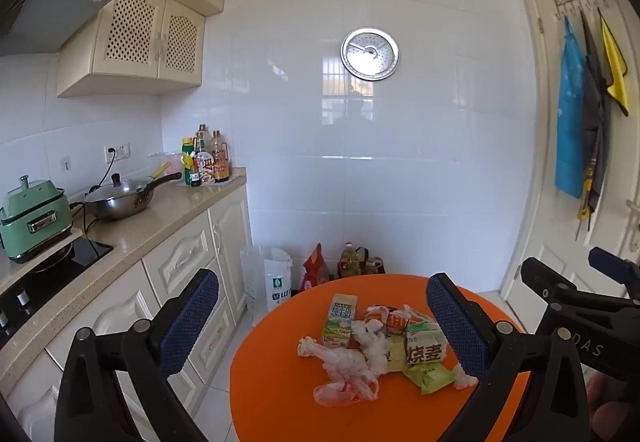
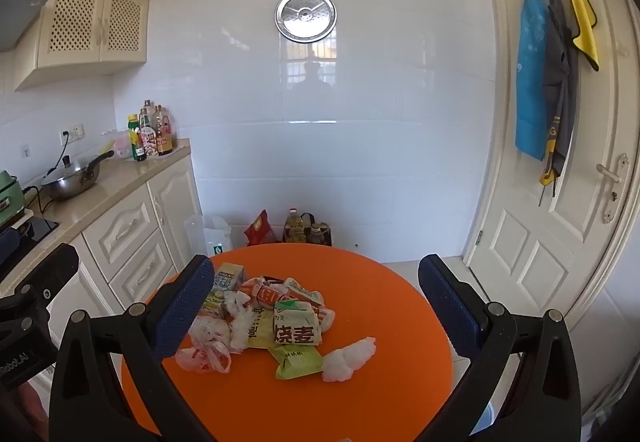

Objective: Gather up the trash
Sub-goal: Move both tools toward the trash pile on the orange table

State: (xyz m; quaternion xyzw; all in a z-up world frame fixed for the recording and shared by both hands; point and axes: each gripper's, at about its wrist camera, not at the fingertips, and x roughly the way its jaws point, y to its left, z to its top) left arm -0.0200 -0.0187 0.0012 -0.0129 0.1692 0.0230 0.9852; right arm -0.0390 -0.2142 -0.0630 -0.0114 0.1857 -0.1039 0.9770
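The round orange counter [image 2: 384, 342] carries the whole job: a loose heap of trash [image 2: 264, 318] sits near its middle, nearer the far-left side than the right edge. Both tools hang above its near side, tilted down toward the heap; the left tool [image 1: 320, 326] and the right tool [image 2: 316, 306] each have their jaws spread wide with nothing between them. No bin shows in either view, so where the pieces should go cannot be told. The heap is the main risk: pieces overlap, and a grab at one could drag its neighbours toward the counter's rim and onto the floor. The cartons, such as the milk carton [image 1: 339, 320] and the box with bold characters [image 2: 297, 326], look light and could crush or tip. The thin plastic bag [image 1: 346, 388] may slip from the pads or snag. The white paper wad [image 2: 349, 358], lying apart, could skid away if nudged.
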